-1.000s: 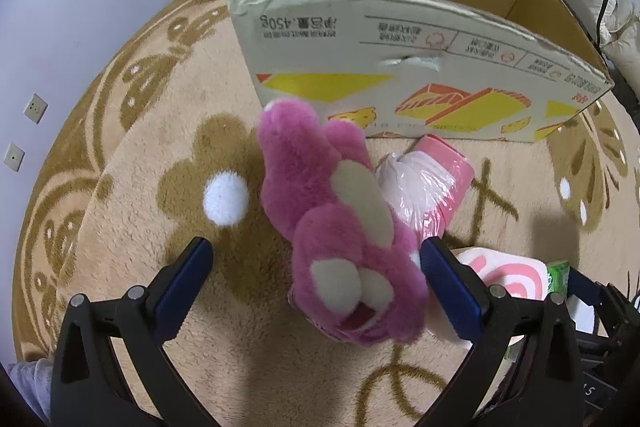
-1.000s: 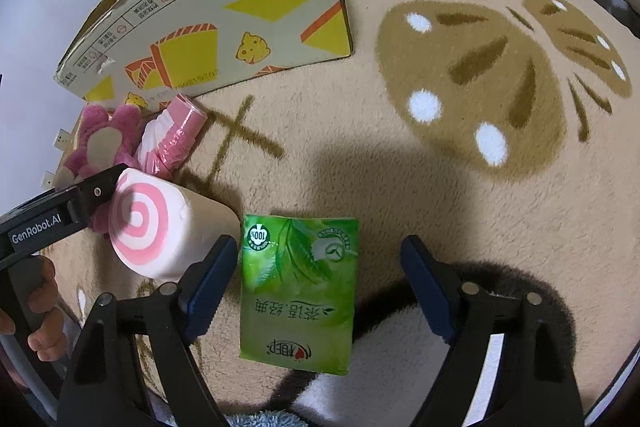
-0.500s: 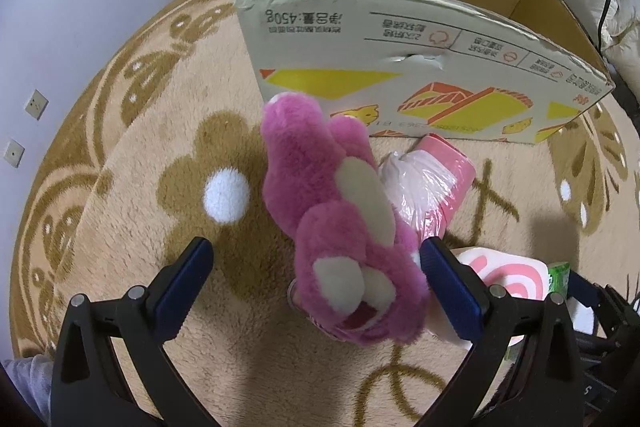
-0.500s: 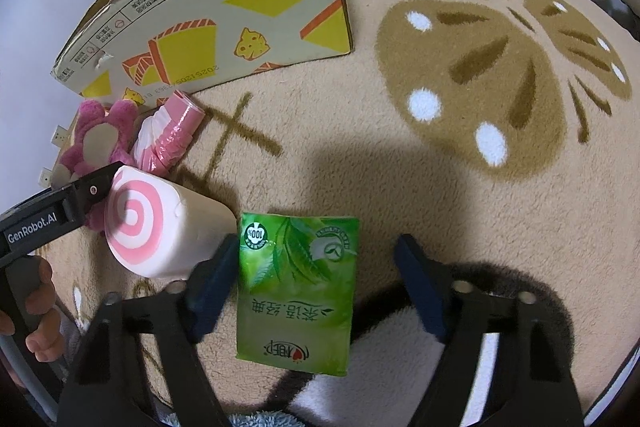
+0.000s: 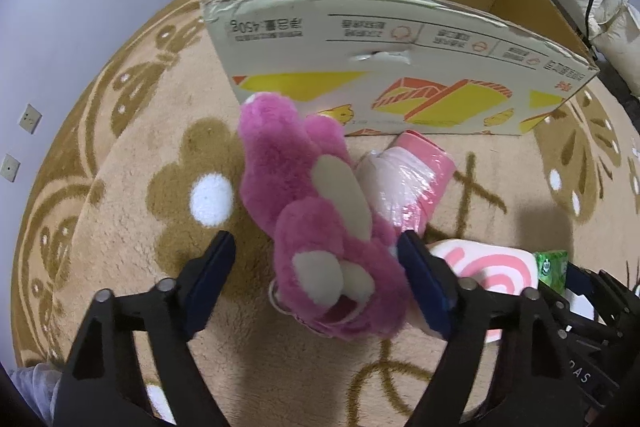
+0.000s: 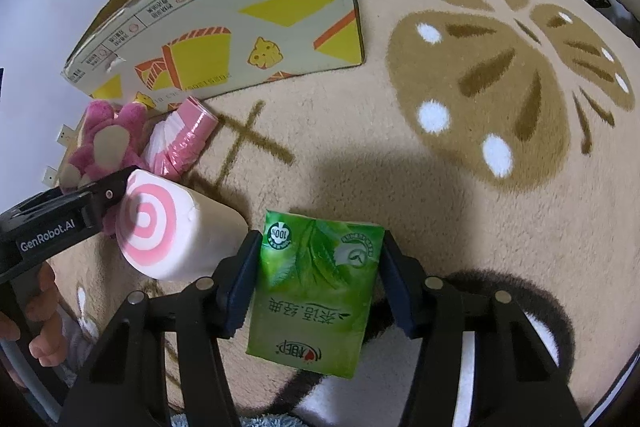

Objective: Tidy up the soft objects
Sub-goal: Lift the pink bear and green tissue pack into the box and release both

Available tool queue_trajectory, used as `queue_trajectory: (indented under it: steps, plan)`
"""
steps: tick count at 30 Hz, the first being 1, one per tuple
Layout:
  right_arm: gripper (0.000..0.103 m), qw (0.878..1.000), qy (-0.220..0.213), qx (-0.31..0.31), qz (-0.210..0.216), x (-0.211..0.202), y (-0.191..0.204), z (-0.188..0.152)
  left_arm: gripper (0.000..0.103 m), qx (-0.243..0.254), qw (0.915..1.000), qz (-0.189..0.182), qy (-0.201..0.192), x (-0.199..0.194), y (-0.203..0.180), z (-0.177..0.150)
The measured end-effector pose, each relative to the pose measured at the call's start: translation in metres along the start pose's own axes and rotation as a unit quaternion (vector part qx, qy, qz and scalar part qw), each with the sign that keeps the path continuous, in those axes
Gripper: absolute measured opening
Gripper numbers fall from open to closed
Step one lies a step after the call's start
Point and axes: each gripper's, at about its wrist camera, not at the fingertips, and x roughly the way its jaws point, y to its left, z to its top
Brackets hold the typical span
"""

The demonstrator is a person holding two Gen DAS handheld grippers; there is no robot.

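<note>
1. 2 grippers work at once over the patterned rug (image 6: 460,187), each pointing steeply down at its own soft thing in front of the open cardboard box (image 5: 400,79).
2. Left gripper (image 5: 316,259): its jaws have just been closing around the pink plush toy (image 5: 316,227), which lies on the rug close to the box wall. The right finger touches the fur; the left finger (image 5: 208,279) stands clear, so the toy is not yet clamped.
3. Right gripper (image 6: 316,267): its jaws have just been closing on the green tissue pack (image 6: 316,291), which lies flat on the rug. Both fingers sit against its long edges, and it looks pinched.
4. Beside the plush lie a pink wrapped roll (image 5: 408,183) and a white cylinder with pink rings (image 6: 168,231), the latter very near both grippers.
5. To do this well, I would close the left fingers on the plush's thick body, not loose fur, and squeeze the tissue pack only until it stops slipping.
6. Lift both straight up to avoid dragging the neighbours, then clear the box's front wall.
</note>
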Motion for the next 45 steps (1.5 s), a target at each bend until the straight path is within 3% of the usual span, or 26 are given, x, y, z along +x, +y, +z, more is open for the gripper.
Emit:
queue_trajectory:
  steps: [1,3,9,16,22,32,37,45]
  plan:
    - [0.060,1.000,-0.003,-0.001,0.001,0.000,0.002,0.001,0.060,-0.002,0.9999,-0.013,0.002,-0.001,0.000,0.000]
    - [0.060,1.000,-0.009,-0.002,0.003,-0.003,0.002,0.000,0.053,-0.005,0.9995,-0.032,0.005,-0.002,-0.002,0.000]
    - [0.059,1.000,-0.027,-0.002,0.005,-0.014,0.003,0.001,0.045,0.008,0.9998,-0.016,-0.003,-0.013,-0.008,-0.004]
    - [0.059,0.998,-0.061,-0.008,0.011,-0.032,0.007,0.002,0.044,-0.019,0.9990,0.033,-0.024,-0.032,0.002,-0.010]
    - [0.058,0.995,-0.092,-0.016,0.026,-0.047,0.001,0.002,0.043,-0.028,0.9971,0.049,-0.051,-0.054,0.009,-0.012]
    - [0.058,0.989,-0.134,-0.046,0.040,-0.074,0.013,0.026,0.044,-0.011,0.9853,0.118,-0.123,-0.089,0.019,0.002]
    - [0.058,0.986,-0.153,-0.058,0.040,-0.083,0.016,0.041,0.044,-0.001,0.9792,0.133,-0.154,-0.107,0.016,0.009]
    - [0.058,0.977,-0.196,-0.073,0.034,-0.105,0.023,0.073,0.044,-0.002,0.9738,0.126,-0.189,-0.131,0.018,0.029]
